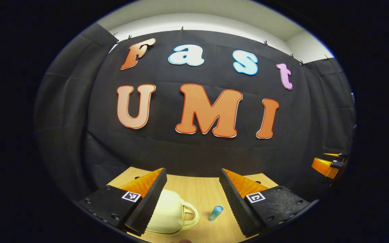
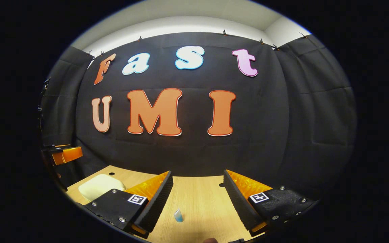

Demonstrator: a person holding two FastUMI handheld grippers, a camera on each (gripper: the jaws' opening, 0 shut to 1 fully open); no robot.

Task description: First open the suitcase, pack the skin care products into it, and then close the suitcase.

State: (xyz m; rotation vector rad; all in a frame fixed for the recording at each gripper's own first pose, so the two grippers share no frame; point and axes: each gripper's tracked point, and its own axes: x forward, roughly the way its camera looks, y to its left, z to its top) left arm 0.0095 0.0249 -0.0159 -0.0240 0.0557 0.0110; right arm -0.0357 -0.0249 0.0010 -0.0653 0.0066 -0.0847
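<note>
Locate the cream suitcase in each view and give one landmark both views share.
Left gripper view: the cream suitcase sits at bottom centre-left on the wooden table, partly behind the left tool's left finger, handle facing right.
Right gripper view: it lies at lower left, left of the right tool.
Shared landmark: the small blue bottle standing between each tool's fingers.

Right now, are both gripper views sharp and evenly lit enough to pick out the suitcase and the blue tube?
Left gripper view: sharp, evenly lit, no glare; the cream hard-shell suitcase and small blue tube read clearly, though fisheye bends the light wooden table. Right gripper view: equally sharp; the suitcase sits squeezed near the curved edge, the tube low and tiny.
</note>
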